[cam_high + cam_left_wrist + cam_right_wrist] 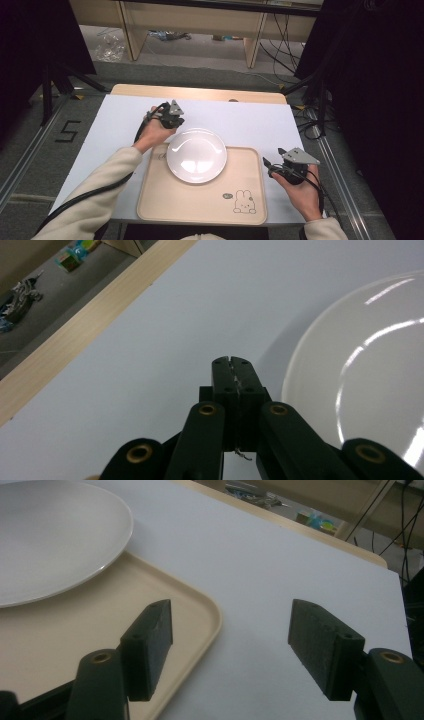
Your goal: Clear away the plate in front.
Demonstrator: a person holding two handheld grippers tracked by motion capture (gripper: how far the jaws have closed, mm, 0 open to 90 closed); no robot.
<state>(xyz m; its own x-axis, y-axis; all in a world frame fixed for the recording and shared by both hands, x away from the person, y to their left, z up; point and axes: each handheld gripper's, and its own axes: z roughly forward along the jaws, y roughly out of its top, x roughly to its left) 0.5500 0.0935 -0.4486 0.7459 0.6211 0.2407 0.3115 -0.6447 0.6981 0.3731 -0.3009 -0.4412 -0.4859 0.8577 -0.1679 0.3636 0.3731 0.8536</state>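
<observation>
A white round plate (196,154) rests on the far part of a beige tray (175,200), overhanging its far edge. My left gripper (176,123) hovers just beyond the plate's far left rim, jaws pressed together with nothing between them (231,361); the plate (370,365) lies just to the right of the tips. My right gripper (272,157) is held beside the tray's right edge, jaws wide apart and empty (230,630). Its left pad sits over the tray corner (200,610), its right pad over the white table.
The tray carries a small rabbit drawing (244,202) and a dark round mark (227,196) near its front right corner. The white tabletop (125,125) has a wooden strip along its far edge (200,93). Cables and table legs stand on the floor beyond.
</observation>
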